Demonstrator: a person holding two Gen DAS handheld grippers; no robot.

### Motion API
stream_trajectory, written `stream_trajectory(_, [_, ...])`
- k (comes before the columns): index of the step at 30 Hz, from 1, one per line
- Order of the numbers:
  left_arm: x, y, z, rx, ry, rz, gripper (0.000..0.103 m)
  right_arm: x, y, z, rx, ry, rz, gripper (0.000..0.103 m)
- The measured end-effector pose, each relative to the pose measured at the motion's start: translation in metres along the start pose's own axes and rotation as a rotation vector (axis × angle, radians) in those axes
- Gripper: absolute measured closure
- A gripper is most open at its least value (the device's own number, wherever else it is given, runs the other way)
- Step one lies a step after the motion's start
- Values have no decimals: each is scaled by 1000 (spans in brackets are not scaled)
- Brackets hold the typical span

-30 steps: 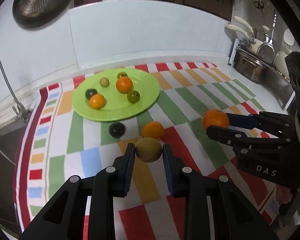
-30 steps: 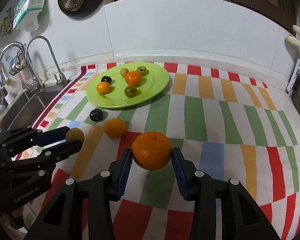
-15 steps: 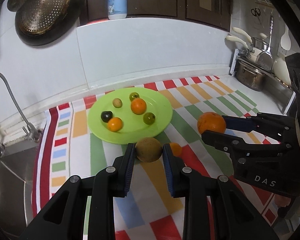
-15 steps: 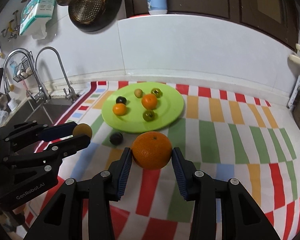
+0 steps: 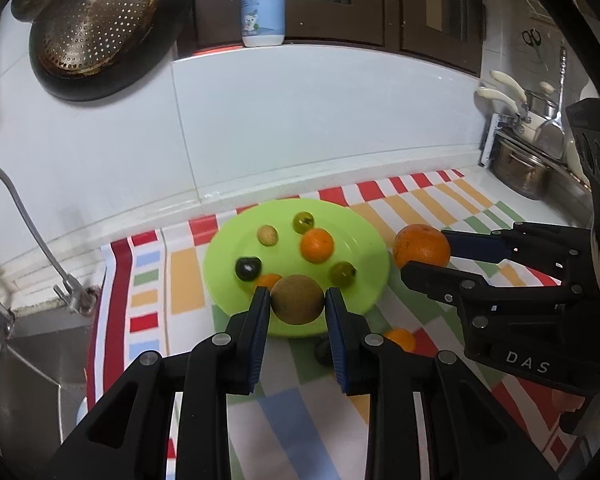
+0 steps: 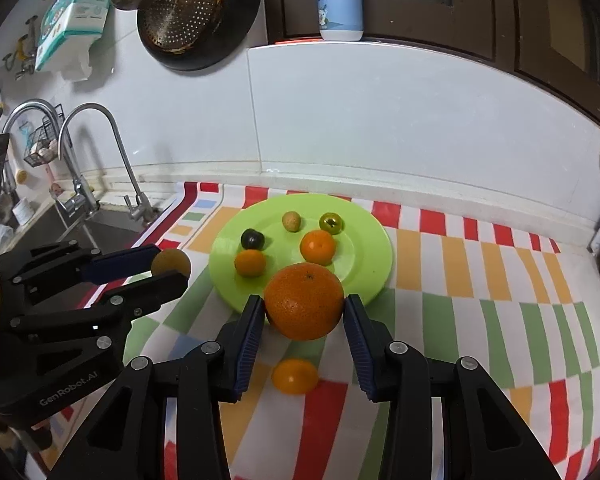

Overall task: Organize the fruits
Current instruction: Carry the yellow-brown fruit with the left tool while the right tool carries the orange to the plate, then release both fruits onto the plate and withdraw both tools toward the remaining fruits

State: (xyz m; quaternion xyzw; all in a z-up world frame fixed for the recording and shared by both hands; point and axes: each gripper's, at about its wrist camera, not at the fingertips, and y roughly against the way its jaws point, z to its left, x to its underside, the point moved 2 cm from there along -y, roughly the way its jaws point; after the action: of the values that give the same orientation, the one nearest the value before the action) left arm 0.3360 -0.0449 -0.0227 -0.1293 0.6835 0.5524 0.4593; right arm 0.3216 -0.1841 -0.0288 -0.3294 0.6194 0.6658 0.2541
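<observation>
Fruits are mostly gathered: five already sit on the green plate (image 6: 376,272). The left gripper (image 5: 298,304) grips a brown fruit (image 5: 297,299) over the plate's near edge; the right gripper (image 6: 304,312) clasps a big orange (image 6: 304,306) beside it. A small orange (image 6: 294,376) lies on the striped cloth (image 6: 500,280) near the plate, not yet collected.

Right gripper (image 6: 304,312) clamps a large orange (image 6: 304,301) above the near rim of the green plate (image 6: 364,272) (five small fruits on it). Left gripper (image 6: 168,268) grips a brown fruit (image 6: 171,263).
</observation>
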Motion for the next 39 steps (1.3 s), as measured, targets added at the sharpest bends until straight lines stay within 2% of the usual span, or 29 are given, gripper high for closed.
stream_trajectory(9, [-25, -34, 24, 12, 47, 24, 75, -33, -40, -10, 1, -12, 27, 61])
stream_trajectory(15, [-39, -66, 38, 26, 35, 44, 75, -53, -70, -11, -24, 0, 44, 61])
stream_trajectory(27, [-46, -121, 57, 58, 28, 114, 75, -73, -132, -17, -49, 0, 96, 61])
stream_trajectory(34, [-43, -132, 58, 78, 16, 127, 73, -74, -148, -19, -66, 7, 102, 60])
stream_trajectory(36, [-42, -128, 57, 75, 12, 121, 66, -73, -148, -20, -69, 10, 97, 60])
stream_trajectory(39, [-40, -120, 56, 59, 7, 113, 65, -72, -141, -20, -64, 20, 82, 60])
